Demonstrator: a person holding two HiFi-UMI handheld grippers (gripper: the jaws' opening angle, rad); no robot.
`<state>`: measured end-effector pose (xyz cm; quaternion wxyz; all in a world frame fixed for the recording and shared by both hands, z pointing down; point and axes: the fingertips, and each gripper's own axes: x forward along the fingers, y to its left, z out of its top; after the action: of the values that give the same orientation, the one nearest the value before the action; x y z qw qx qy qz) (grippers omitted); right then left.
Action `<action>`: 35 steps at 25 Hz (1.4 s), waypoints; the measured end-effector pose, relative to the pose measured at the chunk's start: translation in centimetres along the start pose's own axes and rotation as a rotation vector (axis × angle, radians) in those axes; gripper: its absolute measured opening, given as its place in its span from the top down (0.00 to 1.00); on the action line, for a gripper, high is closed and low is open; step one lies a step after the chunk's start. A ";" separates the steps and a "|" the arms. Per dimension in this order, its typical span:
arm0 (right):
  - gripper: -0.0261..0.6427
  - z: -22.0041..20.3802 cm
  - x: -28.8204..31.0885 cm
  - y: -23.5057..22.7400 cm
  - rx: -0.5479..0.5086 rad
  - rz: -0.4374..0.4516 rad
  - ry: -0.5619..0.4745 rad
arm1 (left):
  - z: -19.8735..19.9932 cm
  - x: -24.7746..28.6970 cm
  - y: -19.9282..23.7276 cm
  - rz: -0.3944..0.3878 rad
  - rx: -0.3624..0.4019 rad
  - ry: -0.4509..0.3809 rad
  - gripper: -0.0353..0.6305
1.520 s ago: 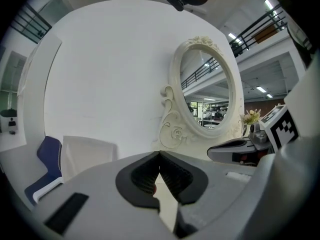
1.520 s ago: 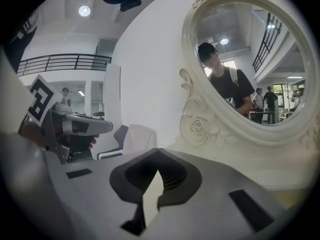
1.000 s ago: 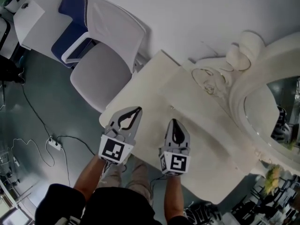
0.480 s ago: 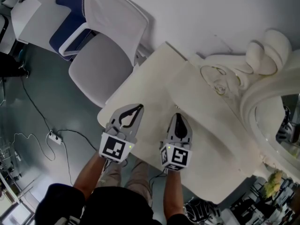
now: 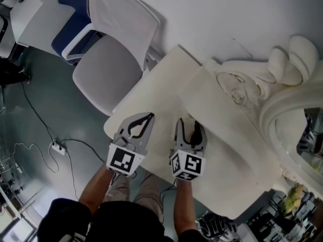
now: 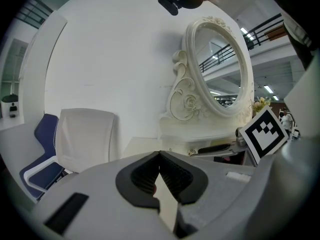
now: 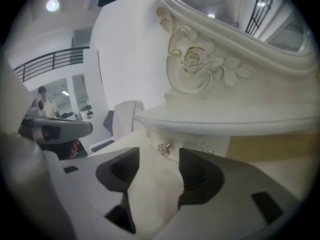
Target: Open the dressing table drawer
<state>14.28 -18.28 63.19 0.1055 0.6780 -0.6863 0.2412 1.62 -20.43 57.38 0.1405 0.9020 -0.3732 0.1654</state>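
Well, seen from above, the person stood at the cream desk (image 5: 161,87) with a pair of tongs in each hand. The left tongs (image 5: 143,120) were pinched together at the tips over the desk's near corner, with nothing in them. Just beside them, the right tongs (image 5: 189,126) had just been opening and stood wide and empty. They were aimed at the raised tier under the oval mirror (image 5: 298,125). A white chair (image 5: 108,59) stood off the desk's left end, with a blue chair (image 5: 75,11) beyond it.

In the left gripper view, the two dark pads met at their tips and nothing sat between them. The desk top lay past them, the mirror rose at the back, and the white chair was off to the left. The marker cube (image 6: 263,133) of the other tongs showed at the right edge.

In the right gripper view, the pads stood well apart. The drawer (image 7: 192,143) sat shut under the curved shelf below the carved rose. Its small metal knob (image 7: 164,148) showed in the gap between the pads, a little beyond their tips, and neither pad touched it.
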 end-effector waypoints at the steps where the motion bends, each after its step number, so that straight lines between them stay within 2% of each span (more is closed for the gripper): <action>1: 0.61 -0.1 0.1 0.0 0.004 -0.004 0.005 | 0.0 0.0 0.0 -0.001 -0.001 0.001 0.94; 5: 0.60 -0.1 0.6 -0.3 0.015 -0.023 0.011 | -0.4 0.2 -0.5 -0.016 -0.001 0.005 0.94; 13: 0.67 0.1 1.2 0.0 0.022 -0.030 0.022 | -0.7 0.3 -0.3 -0.020 -0.016 0.010 0.95; 18: 0.70 0.1 1.5 0.1 0.008 -0.040 0.030 | -0.8 0.3 0.2 -0.015 -0.015 0.012 0.94; 28: 0.83 0.0 1.4 -0.7 -0.015 -0.087 0.033 | -1.4 0.0 0.4 -0.014 -0.017 0.025 0.94; 35: 0.84 0.0 1.5 -0.8 -0.058 -0.100 0.031 | -1.4 -0.3 0.6 -0.007 -0.010 0.021 0.94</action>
<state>15.00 -19.58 64.00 0.1479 0.7043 -0.6565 0.2261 0.78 -20.13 58.61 0.1492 0.9010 -0.3692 0.1723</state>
